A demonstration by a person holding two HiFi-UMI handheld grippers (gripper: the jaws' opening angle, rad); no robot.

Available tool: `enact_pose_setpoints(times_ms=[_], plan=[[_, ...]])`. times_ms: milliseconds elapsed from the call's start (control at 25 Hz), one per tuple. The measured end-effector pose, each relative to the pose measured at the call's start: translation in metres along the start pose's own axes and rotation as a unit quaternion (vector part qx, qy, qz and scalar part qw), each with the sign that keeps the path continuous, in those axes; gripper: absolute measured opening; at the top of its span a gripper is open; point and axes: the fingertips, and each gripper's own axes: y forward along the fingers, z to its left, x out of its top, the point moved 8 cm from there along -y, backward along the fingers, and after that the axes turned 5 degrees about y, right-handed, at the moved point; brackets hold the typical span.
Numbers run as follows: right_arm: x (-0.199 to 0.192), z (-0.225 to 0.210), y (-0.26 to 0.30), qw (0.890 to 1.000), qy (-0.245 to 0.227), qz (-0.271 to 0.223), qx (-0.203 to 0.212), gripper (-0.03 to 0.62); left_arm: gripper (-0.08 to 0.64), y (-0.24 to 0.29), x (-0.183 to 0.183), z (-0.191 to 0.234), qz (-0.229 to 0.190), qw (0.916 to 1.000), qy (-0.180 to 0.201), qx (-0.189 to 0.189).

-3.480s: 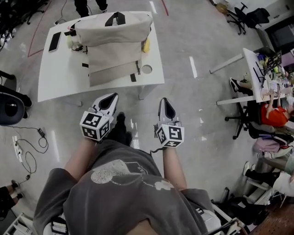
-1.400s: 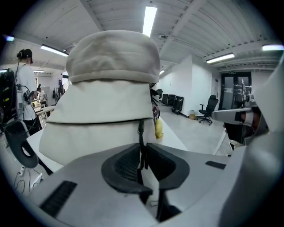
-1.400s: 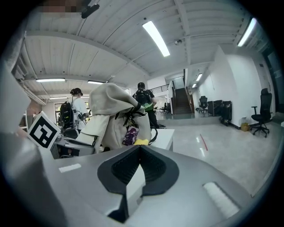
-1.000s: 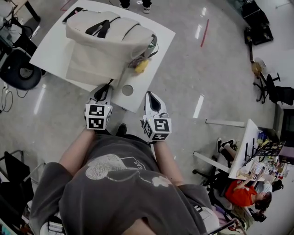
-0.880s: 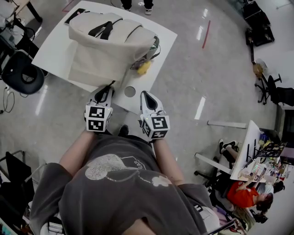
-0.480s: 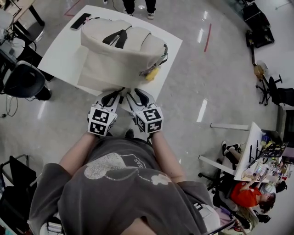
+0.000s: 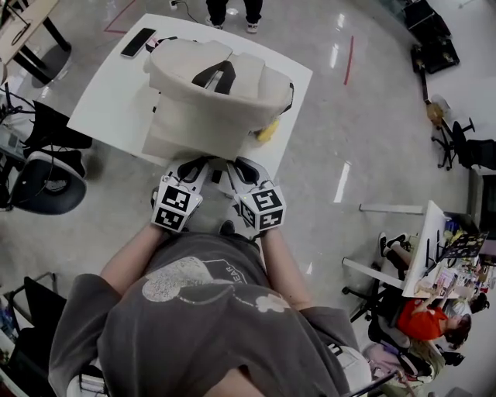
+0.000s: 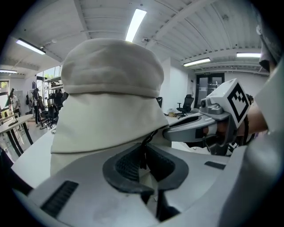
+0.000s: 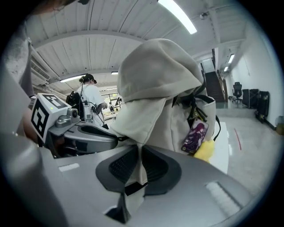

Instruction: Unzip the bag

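A beige fabric bag (image 7: 217,93) with black handles stands on the white table (image 7: 108,101). Both grippers meet at its near lower edge. My left gripper (image 7: 203,164) is shut on a thin black zipper pull (image 8: 145,142), which hangs between its pads (image 8: 128,165) under the bag's flap (image 8: 111,88). My right gripper (image 7: 232,165) sits just right of it. Its jaws are closing, and a beige fold of the bag (image 9: 141,170) is pinched between its pads (image 9: 155,166). Each gripper shows in the other's view, the right gripper (image 8: 195,128) and the left gripper (image 9: 88,135).
A dark phone (image 7: 138,41) lies at the table's far left corner. A purple charm (image 9: 194,136) and a yellow soft toy (image 9: 206,150) hang on the bag's right side. An office chair (image 7: 46,182) stands left of the table. A person's legs (image 7: 229,9) stand beyond it.
Both grippers have moved forward from the table's near edge onto the bag's lower edge. The right one swung left until it sits beside the left one, and now has fabric between its jaws.
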Motion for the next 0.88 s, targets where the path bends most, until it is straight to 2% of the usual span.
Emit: enact_pose_setpoints(times_ms=[320,600,880], plan=[[-0.001,0.003,0.005,0.999,0.011,-0.007,-0.051,0.034,0.040,-0.002,-0.006,0.038,-0.006,0.9999,0.010,-0.012],[0.001,0.007,0.022,0.996,0.022,-0.007,-0.086,0.034,0.040,-0.017,-0.032,0.099,0.006,0.9999,0.010,0.012],[-0.001,0.007,0.027,0.993,0.033,-0.003,-0.114,0.034,0.039,-0.032,-0.049,0.137,0.011,0.9991,0.034,0.023]])
